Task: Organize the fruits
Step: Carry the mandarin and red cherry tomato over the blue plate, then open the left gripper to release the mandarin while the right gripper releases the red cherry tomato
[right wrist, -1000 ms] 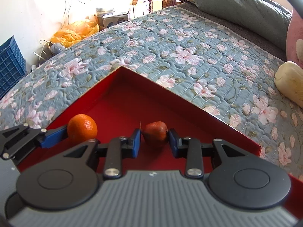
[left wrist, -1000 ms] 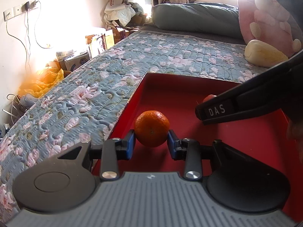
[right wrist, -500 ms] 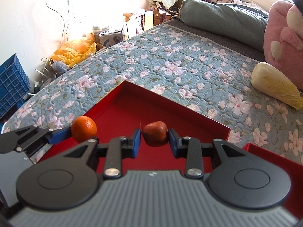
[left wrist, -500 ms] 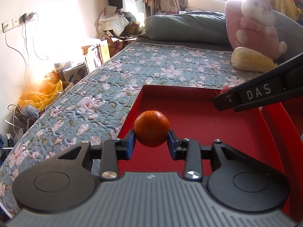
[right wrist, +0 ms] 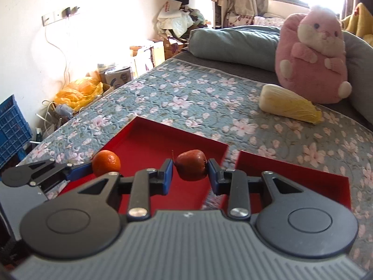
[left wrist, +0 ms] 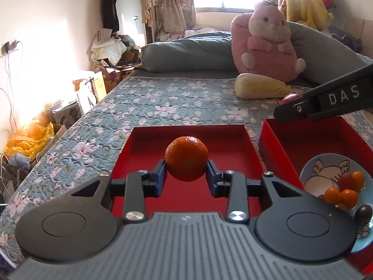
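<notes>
Left wrist view: my left gripper (left wrist: 186,177) pinches an orange (left wrist: 186,158) between its blue pads, held in the air above the left red tray (left wrist: 251,144).
Left claw state: pressed onto the orange on both sides.
Right wrist view: my right gripper (right wrist: 190,177) pinches a small reddish-brown fruit (right wrist: 191,164) with a thin stem, above the same tray (right wrist: 149,126).
Right claw state: clamped on that fruit, pads touching both sides.
Orange from the right: it (right wrist: 106,163) shows at the left, in my left gripper's blue pads (right wrist: 80,170).
Second tray: another red tray (left wrist: 270,140) sits just beside the first, to its right; they stand apart, with quilt showing between them.
Plate: a blue cartoon plate (left wrist: 326,163) lies in the second tray with several small orange and red fruits (left wrist: 345,190) and one dark one (left wrist: 364,213) on it.
Bed: flowered quilt (left wrist: 149,107) under both trays.
Far side: a napa cabbage (left wrist: 258,89) lies just in front of a pink plush toy (left wrist: 265,44).
</notes>
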The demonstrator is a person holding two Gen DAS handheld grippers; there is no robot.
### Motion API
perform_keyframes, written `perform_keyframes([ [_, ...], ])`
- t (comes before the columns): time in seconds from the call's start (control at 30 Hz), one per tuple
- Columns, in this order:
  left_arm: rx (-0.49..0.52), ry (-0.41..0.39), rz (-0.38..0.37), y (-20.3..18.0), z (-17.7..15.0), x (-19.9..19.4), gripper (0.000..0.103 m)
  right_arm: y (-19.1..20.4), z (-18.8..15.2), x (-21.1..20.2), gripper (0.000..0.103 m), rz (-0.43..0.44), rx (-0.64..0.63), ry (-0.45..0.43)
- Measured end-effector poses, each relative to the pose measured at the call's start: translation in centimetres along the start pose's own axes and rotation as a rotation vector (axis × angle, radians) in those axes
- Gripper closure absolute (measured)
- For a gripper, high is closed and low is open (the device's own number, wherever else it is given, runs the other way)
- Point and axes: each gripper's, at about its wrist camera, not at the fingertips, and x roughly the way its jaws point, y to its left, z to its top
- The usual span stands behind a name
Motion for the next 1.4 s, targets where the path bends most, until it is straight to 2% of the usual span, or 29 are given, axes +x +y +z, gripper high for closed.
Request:
perform_keyframes([
  [0.27, 0.088, -0.011, -0.172, -8.0, -1.1, -1.6, 0.061, -6.2, -4.8, -2.2, 0.067, -0.172, 0.078, 0.107],
  [0.53, 0.127, 0.033, -0.311, -14.2, -2.5, -1.2, 0.061, -9.4, -8.4, -1.4, 0.067, -0.230, 0.102, 0.228],
  [0.7, 0.179, 0.072, -0.342, -16.6, -3.9, 0.0, 0.061, -9.7, -9.0, -0.1, 0.067, -0.227, 0.071, 0.275],
  [0.9, 0.208, 0.106, -0.345, -17.3, -4.5, 1.1, 0.061, -9.8, -9.1, 0.5, 0.066, -0.217, 0.062, 0.289],
  [1.17, 0.234, 0.098, -0.344, -17.5, -4.7, 1.4, 0.059, -9.7, -9.1, 0.3, 0.065, -0.215, 0.058, 0.297],
  [1.2, 0.235, 0.099, -0.344, -17.5, -4.7, 1.3, 0.056, -9.7, -9.0, 0.1, 0.064, -0.216, 0.063, 0.291],
  [1.23, 0.234, 0.100, -0.341, -17.5, -4.7, 1.2, 0.050, -9.7, -8.9, -0.1, 0.058, -0.218, 0.066, 0.285],
  [1.27, 0.230, 0.096, -0.340, -17.3, -4.7, 1.0, 0.031, -9.7, -8.9, -0.4, 0.052, -0.221, 0.069, 0.278],
  [1.3, 0.227, 0.086, -0.332, -17.3, -4.6, 0.7, 0.021, -9.6, -8.8, -0.6, 0.051, -0.223, 0.067, 0.273],
  [1.4, 0.248, 0.055, -0.341, -17.4, -4.5, 0.1, 0.020, -9.5, -8.8, -0.9, 0.051, -0.221, 0.065, 0.272],
])
